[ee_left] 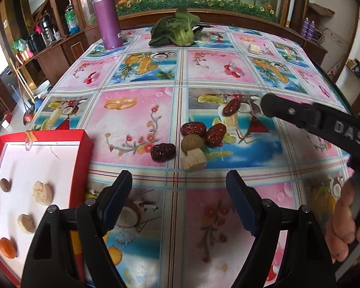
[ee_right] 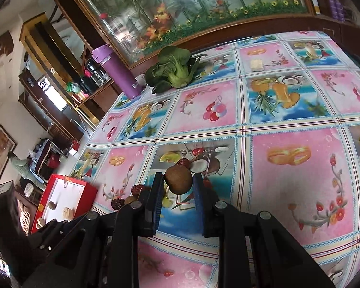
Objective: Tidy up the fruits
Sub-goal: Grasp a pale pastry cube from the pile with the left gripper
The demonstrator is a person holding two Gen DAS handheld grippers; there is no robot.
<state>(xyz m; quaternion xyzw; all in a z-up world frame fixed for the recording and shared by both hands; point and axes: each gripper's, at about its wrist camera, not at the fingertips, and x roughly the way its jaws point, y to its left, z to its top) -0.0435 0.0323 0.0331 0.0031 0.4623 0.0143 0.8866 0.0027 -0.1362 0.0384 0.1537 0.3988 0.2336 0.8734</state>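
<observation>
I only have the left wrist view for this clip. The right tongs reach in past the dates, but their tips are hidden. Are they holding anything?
Observer: Yes. In the right wrist view, the right tongs are shut on a round brown fruit.
Operator: Is it held by both sides or just nudged?
Observer: Both pads touch it, one on each side.
Operator: Is anyone else nearby?
Observer: What looks like a person in pale green is bending over in the room beyond the table, well away from it.
</observation>
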